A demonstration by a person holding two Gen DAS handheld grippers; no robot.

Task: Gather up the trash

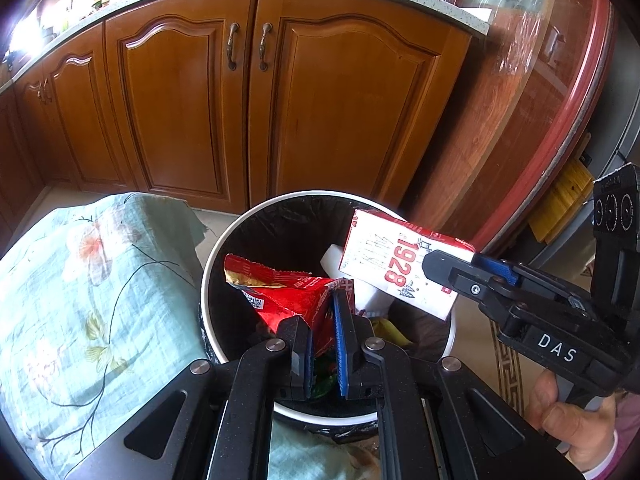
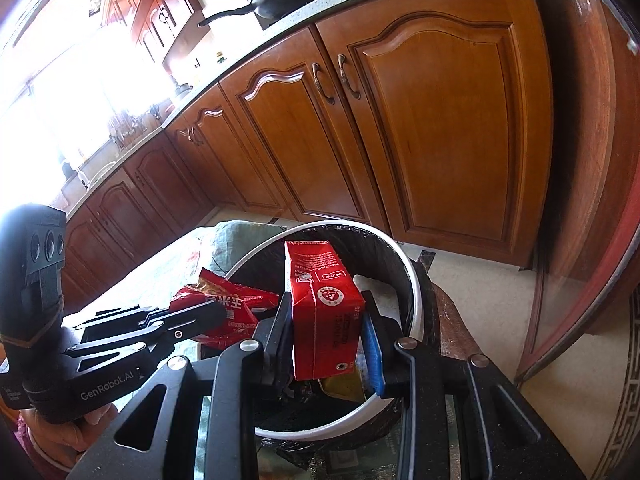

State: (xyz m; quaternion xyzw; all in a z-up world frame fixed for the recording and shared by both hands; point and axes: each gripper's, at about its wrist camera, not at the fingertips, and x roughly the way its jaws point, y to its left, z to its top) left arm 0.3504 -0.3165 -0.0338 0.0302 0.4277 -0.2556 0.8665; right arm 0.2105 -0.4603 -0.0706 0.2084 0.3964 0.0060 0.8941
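Observation:
A round bin with a white rim [image 1: 208, 280] and a black liner stands on the floor below both grippers. My left gripper [image 1: 322, 316] is shut on a crumpled red snack wrapper [image 1: 288, 292], which hangs over the bin's mouth. My right gripper [image 2: 326, 304] is shut on a red and white drink carton [image 2: 324, 312], also held over the bin [image 2: 416, 300]. In the left wrist view the carton [image 1: 384, 264] shows its white "1928" side, with the right gripper [image 1: 452, 280] coming in from the right. In the right wrist view the left gripper [image 2: 216, 314] holds the wrapper [image 2: 240, 312] at the left.
Inside the bin lie a white piece [image 1: 332, 260] and something yellow [image 1: 394, 332]. A flowered cloth [image 1: 80, 300] covers a surface left of the bin. Wooden cabinets [image 1: 248, 92] stand behind. A round table with a red edge [image 1: 576, 128] is on the right.

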